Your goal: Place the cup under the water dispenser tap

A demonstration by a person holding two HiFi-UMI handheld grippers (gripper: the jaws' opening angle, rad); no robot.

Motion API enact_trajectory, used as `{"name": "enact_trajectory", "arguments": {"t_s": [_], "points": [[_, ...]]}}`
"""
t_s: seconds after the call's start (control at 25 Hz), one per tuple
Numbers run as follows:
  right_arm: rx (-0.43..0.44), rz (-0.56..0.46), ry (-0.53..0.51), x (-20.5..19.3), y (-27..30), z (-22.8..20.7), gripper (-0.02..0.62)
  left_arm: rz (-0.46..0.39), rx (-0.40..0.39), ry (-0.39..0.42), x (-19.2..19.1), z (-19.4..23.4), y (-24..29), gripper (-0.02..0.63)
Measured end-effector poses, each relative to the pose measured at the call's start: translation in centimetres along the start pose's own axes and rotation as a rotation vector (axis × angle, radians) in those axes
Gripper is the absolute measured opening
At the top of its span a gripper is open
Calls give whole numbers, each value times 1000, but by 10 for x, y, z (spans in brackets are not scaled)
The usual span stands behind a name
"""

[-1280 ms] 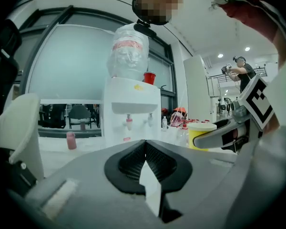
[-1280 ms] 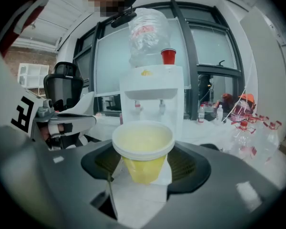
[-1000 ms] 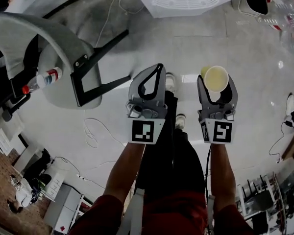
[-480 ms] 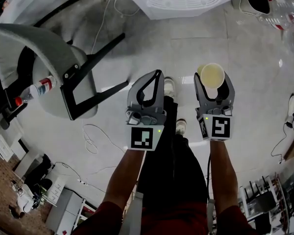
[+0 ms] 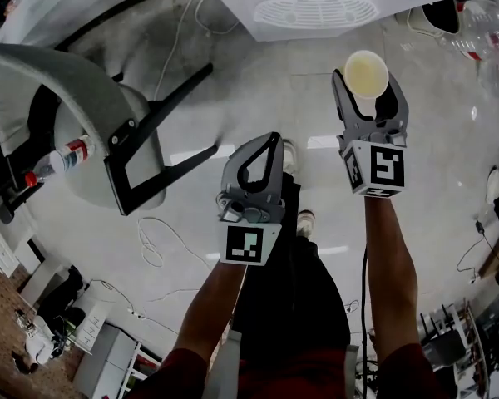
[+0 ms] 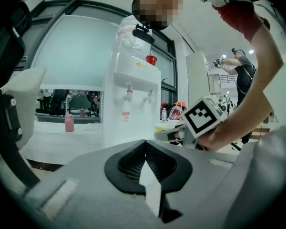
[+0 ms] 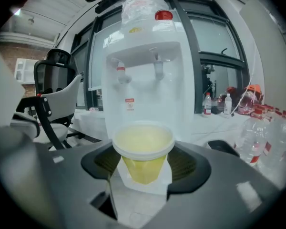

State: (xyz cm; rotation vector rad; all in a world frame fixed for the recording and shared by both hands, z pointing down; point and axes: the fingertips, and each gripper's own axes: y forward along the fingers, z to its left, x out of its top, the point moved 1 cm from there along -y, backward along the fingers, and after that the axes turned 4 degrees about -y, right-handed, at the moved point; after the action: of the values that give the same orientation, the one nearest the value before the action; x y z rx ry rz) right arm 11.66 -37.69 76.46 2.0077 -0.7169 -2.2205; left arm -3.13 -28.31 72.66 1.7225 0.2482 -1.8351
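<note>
Grey and pressed together, the jaws of the left claw (image 5: 269, 138) hold nothing. This claw sits close to the person's body, above the dark trouser legs (image 5: 283, 306). Ahead of it and to its right, the right claw (image 5: 368, 90) reaches further out on a stretched forearm (image 5: 391, 281). Its jaws stand apart around a pale yellow cup (image 7: 144, 152) and press on its sides just beneath the rolled rim, so the cup is gripped upright with its mouth facing up.

In the head view the cup hangs above the pale glossy floor (image 5: 233, 73), just short of the white slotted drip tray (image 5: 316, 11).

Beyond the cup, straight ahead in the right gripper view, rises the white water dispenser (image 7: 143, 94) with a clear bottle (image 7: 144, 4) upturned on top. Its two taps (image 7: 157, 69), one red-handled on the left and one pale on the right, sit higher than the cup's rim. The cup is not yet under either.

Left of the dispenser stands a grey chair (image 5: 83, 106) on a black frame, with a red-capped plastic bottle (image 5: 65, 156) beside its seat. Far to the right, clear plastic bottles (image 7: 269, 128) cluster together.
</note>
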Motion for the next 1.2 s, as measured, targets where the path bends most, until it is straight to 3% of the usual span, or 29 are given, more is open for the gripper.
{"name": "enact_trajectory", "arguments": {"t_s": [0.48,1.0,1.2], "points": [[-49,-8,23,21,87,-40,299,39,-2,-1,-12,8,-3,2],[-54,-35,4,25,105,-45,304,64,-29,19,-19,3,-2,2],[-27,0,10,20,106,-42,373,58,-33,19,-13,1,1,3]]}}
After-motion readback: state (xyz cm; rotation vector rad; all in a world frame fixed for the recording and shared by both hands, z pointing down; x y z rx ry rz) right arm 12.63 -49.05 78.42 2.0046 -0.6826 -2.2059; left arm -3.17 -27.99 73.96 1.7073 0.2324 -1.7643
